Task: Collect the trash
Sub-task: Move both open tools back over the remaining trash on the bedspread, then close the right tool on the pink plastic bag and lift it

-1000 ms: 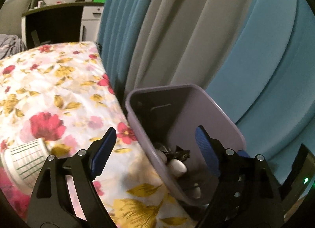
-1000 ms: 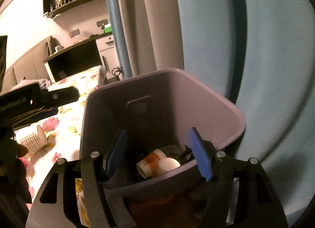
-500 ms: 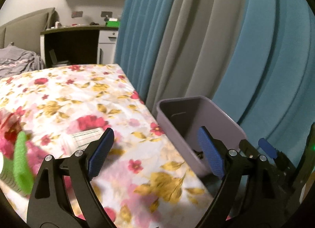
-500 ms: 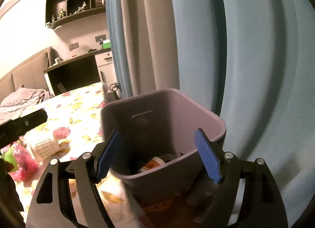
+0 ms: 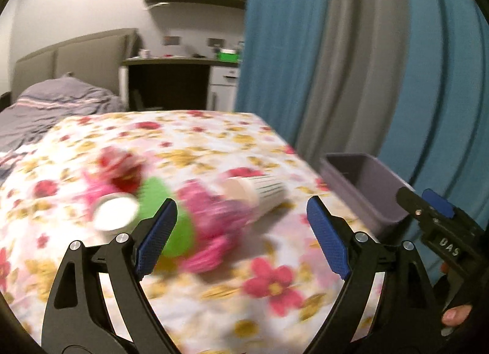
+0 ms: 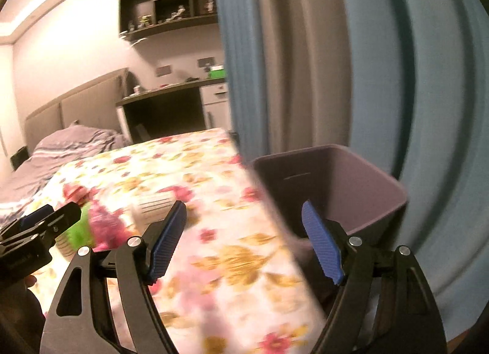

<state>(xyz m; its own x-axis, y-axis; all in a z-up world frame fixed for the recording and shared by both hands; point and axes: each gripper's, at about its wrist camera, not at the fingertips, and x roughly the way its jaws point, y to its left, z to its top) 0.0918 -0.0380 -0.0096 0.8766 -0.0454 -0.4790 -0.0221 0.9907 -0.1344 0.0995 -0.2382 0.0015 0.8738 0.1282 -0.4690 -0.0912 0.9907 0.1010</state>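
My left gripper (image 5: 241, 238) is open and empty above the floral bedspread (image 5: 195, 140). Just beyond its fingers lie a paper cup on its side (image 5: 259, 193), a blurred pink and green wrapper heap (image 5: 211, 225) and a white round lid or cup (image 5: 114, 216). The purple trash bin (image 5: 366, 189) stands beside the bed at the right. My right gripper (image 6: 244, 241) is open and empty, over the bed edge next to the bin (image 6: 342, 183). The cup (image 6: 154, 204) and wrapper (image 6: 91, 225) lie to its left.
Blue and grey curtains (image 5: 351, 63) hang behind the bin. A grey duvet (image 5: 61, 103), headboard and dark desk (image 5: 171, 82) are at the far end of the bed. My right gripper shows at the right edge of the left wrist view (image 5: 434, 213).
Both grippers have pulled back from the bin and swung left toward the bed. The cup and wrappers now lie in front of the left gripper. Both stay open.
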